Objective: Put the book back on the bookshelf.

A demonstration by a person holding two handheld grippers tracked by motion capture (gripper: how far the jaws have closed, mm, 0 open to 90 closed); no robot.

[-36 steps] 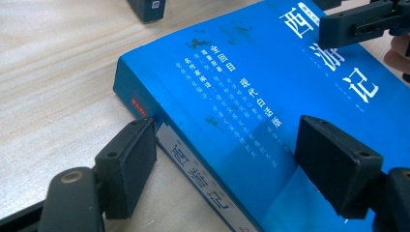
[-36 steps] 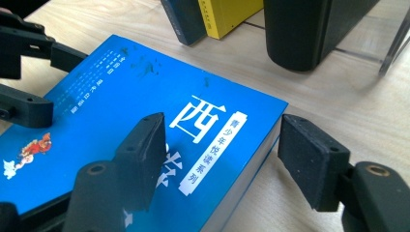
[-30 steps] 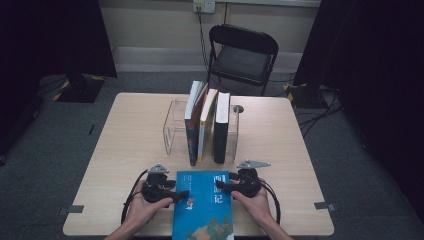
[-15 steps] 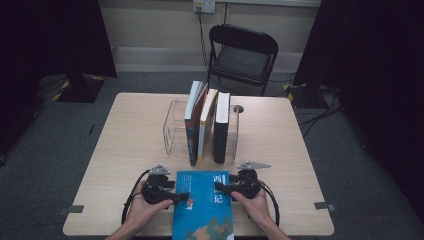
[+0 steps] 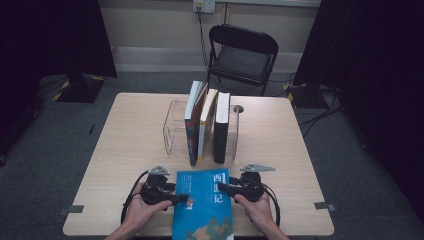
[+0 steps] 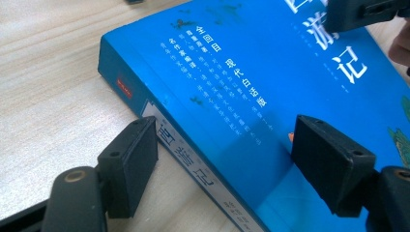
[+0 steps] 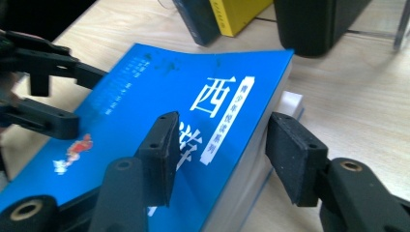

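Note:
A blue paperback book lies flat at the table's front edge, between the person's hands. My left gripper straddles its spine edge. In the left gripper view one jaw stands beside the spine and the other over the cover, with gaps showing. My right gripper straddles the opposite edge, one jaw above the cover and one beside the page block, where the cover bows upward. Both pairs of jaws have just been closing around the book, and neither pair visibly presses on it.
A clear plastic book stand in the table's middle holds three upright books. A black folding chair stands behind the wooden table. Cables trail from both grippers toward the front edge.

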